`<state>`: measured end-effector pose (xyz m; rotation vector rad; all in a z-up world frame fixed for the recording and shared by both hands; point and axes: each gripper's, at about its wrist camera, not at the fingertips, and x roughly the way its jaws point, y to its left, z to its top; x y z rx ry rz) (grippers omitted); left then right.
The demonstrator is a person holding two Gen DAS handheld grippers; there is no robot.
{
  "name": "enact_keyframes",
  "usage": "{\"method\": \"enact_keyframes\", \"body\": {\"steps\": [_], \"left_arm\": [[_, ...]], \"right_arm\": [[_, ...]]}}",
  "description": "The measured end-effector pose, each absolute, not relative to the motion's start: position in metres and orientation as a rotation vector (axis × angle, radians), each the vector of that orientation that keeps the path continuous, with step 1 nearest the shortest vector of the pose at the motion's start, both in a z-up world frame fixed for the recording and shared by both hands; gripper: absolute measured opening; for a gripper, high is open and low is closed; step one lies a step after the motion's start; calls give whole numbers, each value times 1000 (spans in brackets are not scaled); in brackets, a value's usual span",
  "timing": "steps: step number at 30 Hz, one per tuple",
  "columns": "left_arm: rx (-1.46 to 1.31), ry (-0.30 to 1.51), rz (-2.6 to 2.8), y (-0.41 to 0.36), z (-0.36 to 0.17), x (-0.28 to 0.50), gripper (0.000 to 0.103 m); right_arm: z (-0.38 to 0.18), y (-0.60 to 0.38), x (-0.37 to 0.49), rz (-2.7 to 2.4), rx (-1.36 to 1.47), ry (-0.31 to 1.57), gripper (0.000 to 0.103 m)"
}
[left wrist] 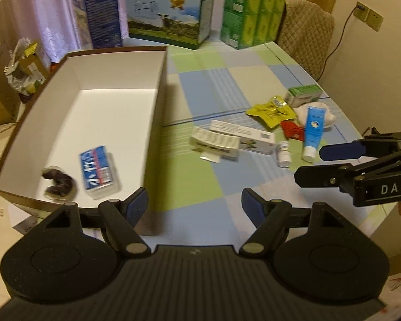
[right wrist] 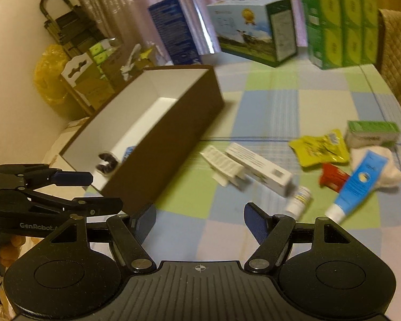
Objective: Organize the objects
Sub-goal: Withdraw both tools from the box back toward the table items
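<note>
A brown box with white inside (left wrist: 157, 85) (right wrist: 173, 131) lies on the checked tablecloth. It holds a blue-white packet (left wrist: 99, 171) and a round dark item (left wrist: 60, 183) (right wrist: 107, 162). Right of it lie a blister strip (left wrist: 215, 141) (right wrist: 222, 161), a long white carton (left wrist: 243, 135) (right wrist: 259, 168), a small white bottle (left wrist: 284, 153) (right wrist: 298, 200), a blue tube (left wrist: 313, 131) (right wrist: 357, 184), a red sachet (left wrist: 291, 129) (right wrist: 332, 178), a yellow pouch (left wrist: 271, 112) (right wrist: 319, 148) and a green-white carton (left wrist: 303, 95) (right wrist: 371, 133). My left gripper (left wrist: 195, 206) is open over the box's near corner. My right gripper (right wrist: 200, 220) is open, empty, short of the bottle.
Large cartons stand at the table's far edge: a blue one (left wrist: 101, 8), a cow-print one (left wrist: 168, 16) and a green multipack (left wrist: 254, 10). A quilted chair back (left wrist: 304, 32) is at the right. Cardboard boxes and bags (right wrist: 74, 80) crowd the floor left of the table.
</note>
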<state>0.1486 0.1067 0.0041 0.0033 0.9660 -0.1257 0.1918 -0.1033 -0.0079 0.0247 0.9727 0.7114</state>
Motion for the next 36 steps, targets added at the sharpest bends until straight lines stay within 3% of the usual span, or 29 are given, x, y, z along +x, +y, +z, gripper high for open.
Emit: {"method": "enact_keyframes", "body": {"steps": [19,36], "left_arm": [[35,984,-134,29,-28,197,74],[-22,1051,17,24,-82,273,76]], "right_arm": [[-33,-197,229,451,80,999,70],[-76,-227,274,322,110,1078,70]]}}
